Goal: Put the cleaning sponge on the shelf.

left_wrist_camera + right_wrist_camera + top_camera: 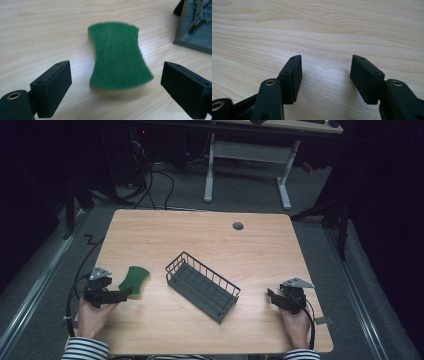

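Note:
A green sponge (135, 279) with a yellow underside lies flat on the wooden table (200, 240), left of centre. My left gripper (122, 292) is just in front of it and points at it. In the left gripper view the sponge (117, 57) sits between the two black jaws of that gripper (116, 66), which stand wide apart and clear of its sides. My right gripper (271, 296) rests low near the table's front right. It is open over bare wood, with nothing between its jaws (327, 60).
A dark grey wire basket (220, 307) lies at an angle in the middle of the table, between the two grippers; its corner (192, 35) is just right of the sponge. A round grey cable hole (238, 226) sits near the far edge. Another desk's white frame (247, 152) stands beyond.

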Demonstrator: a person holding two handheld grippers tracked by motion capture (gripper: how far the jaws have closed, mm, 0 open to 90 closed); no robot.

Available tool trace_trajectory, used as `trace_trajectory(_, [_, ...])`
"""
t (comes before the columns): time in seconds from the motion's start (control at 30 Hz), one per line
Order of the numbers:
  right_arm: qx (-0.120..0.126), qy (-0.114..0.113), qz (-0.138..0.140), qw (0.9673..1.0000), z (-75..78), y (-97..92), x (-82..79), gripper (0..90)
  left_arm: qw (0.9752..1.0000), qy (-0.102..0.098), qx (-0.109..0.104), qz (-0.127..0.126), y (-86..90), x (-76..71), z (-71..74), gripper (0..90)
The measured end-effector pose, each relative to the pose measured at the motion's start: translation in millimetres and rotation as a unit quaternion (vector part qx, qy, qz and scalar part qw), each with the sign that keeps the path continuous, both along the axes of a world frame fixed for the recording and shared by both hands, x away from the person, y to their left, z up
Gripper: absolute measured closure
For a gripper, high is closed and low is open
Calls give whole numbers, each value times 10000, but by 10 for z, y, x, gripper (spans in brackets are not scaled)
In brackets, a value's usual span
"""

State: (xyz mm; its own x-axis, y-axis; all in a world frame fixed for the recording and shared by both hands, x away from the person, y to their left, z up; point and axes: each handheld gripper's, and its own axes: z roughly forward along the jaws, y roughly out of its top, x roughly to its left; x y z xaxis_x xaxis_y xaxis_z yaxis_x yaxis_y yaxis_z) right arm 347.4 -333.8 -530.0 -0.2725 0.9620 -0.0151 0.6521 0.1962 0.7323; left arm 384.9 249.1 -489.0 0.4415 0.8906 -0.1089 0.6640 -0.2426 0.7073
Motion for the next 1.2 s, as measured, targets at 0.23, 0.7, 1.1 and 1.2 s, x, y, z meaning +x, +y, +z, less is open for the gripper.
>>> trace_trajectory(0.23, [-5,9,-6,10000,-1,1,1,406,9989,370,273,-5,-205,282,8,147])
trace_trajectory(0.7, [-13,18,11,10000,-1,4,1,396,9936,904,679,53,-381,496,-162,155])
trace_trajectory(1.1, [-13,21,5,10000,-1,4,-1,395,9923,984,747,56,-373,501,-192,279])
trace_trajectory(1.2, [-13,21,5,10000,-1,4,-1,393,9925,1000,699,57,-363,503,-184,290])
